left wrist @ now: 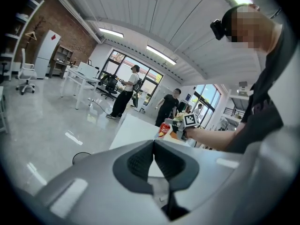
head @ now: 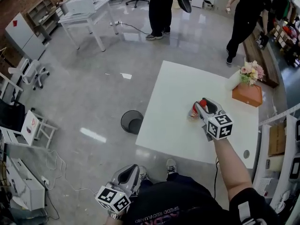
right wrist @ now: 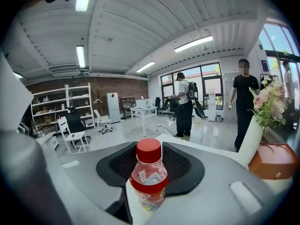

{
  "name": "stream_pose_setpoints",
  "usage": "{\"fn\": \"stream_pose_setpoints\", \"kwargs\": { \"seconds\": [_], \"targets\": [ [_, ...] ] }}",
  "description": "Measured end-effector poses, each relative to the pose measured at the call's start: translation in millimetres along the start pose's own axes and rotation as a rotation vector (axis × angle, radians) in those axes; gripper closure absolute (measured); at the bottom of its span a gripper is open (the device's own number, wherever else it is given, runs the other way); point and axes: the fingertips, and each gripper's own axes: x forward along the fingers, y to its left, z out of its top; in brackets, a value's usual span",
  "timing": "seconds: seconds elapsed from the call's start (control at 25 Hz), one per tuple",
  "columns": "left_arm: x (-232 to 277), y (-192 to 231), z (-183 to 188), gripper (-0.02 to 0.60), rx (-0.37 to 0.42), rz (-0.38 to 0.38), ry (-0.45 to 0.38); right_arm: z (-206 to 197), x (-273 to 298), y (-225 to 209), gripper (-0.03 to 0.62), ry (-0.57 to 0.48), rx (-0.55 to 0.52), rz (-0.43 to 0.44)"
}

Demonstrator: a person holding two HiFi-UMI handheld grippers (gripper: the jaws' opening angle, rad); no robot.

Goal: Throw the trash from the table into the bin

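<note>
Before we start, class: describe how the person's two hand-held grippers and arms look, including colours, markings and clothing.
Both the left hand-held gripper and right hand-held gripper have rounded grey shells lined with dark textured pads. Each carries a white cube printed with black square markers. The person wears a black short-sleeved top.

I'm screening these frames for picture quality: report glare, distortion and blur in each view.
Head view: sharp, with a mild wide-angle bend, and light streaks glaring off the glossy floor. Left gripper view: heavy fisheye, black corners, bright ceiling lights, distant people small and soft. Right gripper view: same fisheye and dark corners; the bottle up close stays fairly sharp and the windows are washed out.
</note>
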Motion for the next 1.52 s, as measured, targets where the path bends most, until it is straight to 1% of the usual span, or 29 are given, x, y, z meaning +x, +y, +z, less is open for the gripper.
{"fn": "stream_pose_setpoints", "kwargs": {
  "seconds": [0.08, 0.2, 0.32, 0.48, 0.6, 0.8, 1.04, 1.24, 1.4, 1.52],
  "targets": [
    [-0.3, 3.5, -3.3, 0.574, -0.015, 0.011, -0.013, 1.3, 3.3, 0.2, 0.436, -0.004, -0.010, 0.005],
    [3.2, 7.3, -4.6, 0.574, -0.024, 0.004, -0.023, 4.5, 3.3, -2.0, 0.439, -0.010, -0.012, 0.001],
    [-0.5, 9.9, -9.5, 0.574, -0.041, 0.023, -0.031, 4.1, 7.0, 2.4, 0.441, -0.014, -0.012, 0.014],
    [-11.8, 23.1, -11.2, 0.574, -0.064, 0.046, -0.052, 14.1, 15.2, 21.4, 0.441, -0.030, -0.026, 0.042],
    [-24.1, 35.9, -8.3, 0.574, -0.076, 0.057, -0.062, 30.0, 19.7, 46.7, 0.441, -0.053, -0.030, 0.075],
    [-52.5, 70.3, -1.0, 0.574, -0.090, 0.071, -0.080, 63.1, 32.7, 111.5, 0.441, -0.124, 0.012, 0.152],
    [-98.2, 119.0, 10.5, 0.574, -0.105, 0.093, -0.101, 96.0, 55.6, 212.3, 0.441, -0.179, 0.043, 0.270],
    [-139.9, 162.1, 14.8, 0.574, -0.111, 0.110, -0.110, 104.8, 75.5, 297.6, 0.441, -0.190, 0.066, 0.354],
    [-173.1, 194.1, 18.1, 0.574, -0.105, 0.122, -0.116, 103.9, 89.5, 359.3, 0.441, -0.189, 0.070, 0.392],
    [-192.4, 216.4, 21.7, 0.574, -0.103, 0.131, -0.121, 99.6, 99.1, 397.8, 0.442, -0.185, 0.078, 0.412]
  ]
}}
